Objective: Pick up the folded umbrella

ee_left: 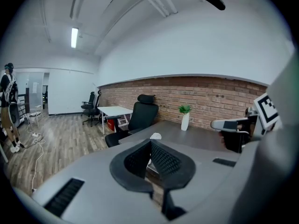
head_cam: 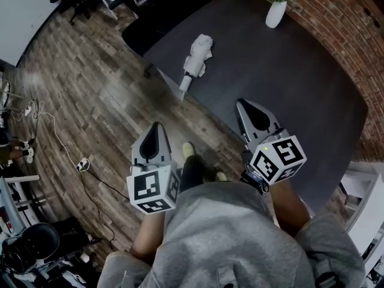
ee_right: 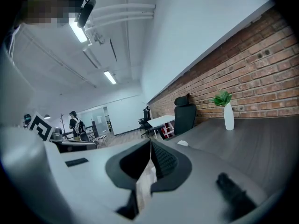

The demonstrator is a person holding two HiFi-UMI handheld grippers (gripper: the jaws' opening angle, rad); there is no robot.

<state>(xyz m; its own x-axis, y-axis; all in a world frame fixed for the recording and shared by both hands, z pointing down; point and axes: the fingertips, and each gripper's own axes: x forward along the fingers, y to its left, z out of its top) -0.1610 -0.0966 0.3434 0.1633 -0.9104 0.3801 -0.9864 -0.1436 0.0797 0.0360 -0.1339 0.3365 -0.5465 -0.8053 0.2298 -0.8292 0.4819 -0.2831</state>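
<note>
Both grippers held in front of the person, neither at the table's contents.

- Left gripper (head_cam: 157, 128): jaws pressed together, nothing between them (confirmed in left gripper view (ee_left: 150, 143)). In the head view it hangs over the wood floor (head_cam: 90, 89), short of the table edge.
- Right gripper (head_cam: 245, 105): jaws pressed together, empty (right gripper view (ee_right: 150, 143)). Its tip is over the near part of the table (head_cam: 288, 83).
- Umbrella (head_cam: 197, 56): white, folded, lying flat on the dark table near its left front edge. Narrow end points toward that edge and sits just beside it. Well apart from both grippers, ahead of them and between their lines.
- Left gripper view: umbrella (ee_left: 155, 136) shows just above the closed jaw tips, on the table; right gripper (ee_left: 232, 124) visible at right.
- Right gripper view: small white lump on the table (ee_right: 182, 143), probably the umbrella; too small to be sure.
- Vase (head_cam: 276, 12): white, with a green plant, upright at the far end of the table by the brick wall (head_cam: 342, 23).
- Other: black chair (ee_left: 142, 113) behind the table, white desk (ee_left: 113, 110) beyond it, cables (head_cam: 45, 125) on the floor at left.
</note>
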